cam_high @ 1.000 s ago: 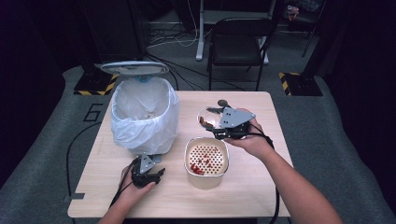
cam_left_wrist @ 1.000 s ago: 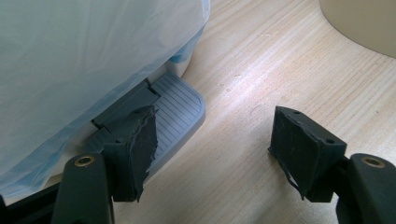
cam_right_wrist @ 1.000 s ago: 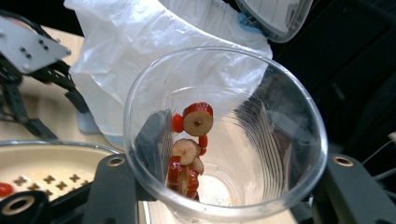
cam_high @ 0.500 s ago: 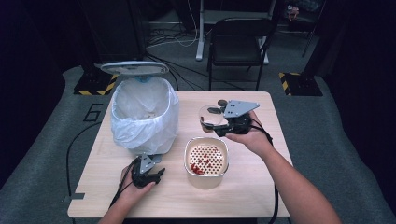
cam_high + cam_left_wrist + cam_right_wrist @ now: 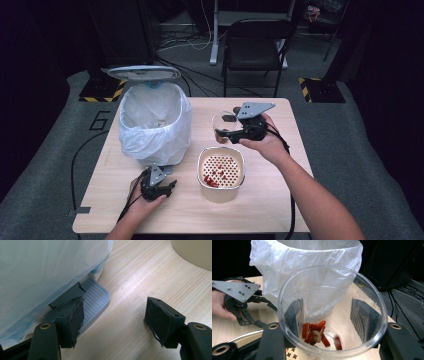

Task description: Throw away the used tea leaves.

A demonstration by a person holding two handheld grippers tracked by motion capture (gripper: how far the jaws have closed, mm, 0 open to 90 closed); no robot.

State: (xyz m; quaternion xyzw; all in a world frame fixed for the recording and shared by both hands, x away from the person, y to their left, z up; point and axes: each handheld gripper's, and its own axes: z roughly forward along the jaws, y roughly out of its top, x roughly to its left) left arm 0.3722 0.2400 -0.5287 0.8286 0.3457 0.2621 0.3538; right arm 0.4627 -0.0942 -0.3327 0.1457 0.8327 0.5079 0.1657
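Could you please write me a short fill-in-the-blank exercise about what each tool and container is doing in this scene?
1. The right tool is shut on a clear plastic ____ that has red pieces at its bottom.
2. The bin on the table is lined with a ____ plastic bag.
3. The left tool is open, and one of its jaws is by the bin's grey foot ____.
4. The strainer sits between the two hands and holds a few ____ pieces.

Missing words: cup; white; pedal; red
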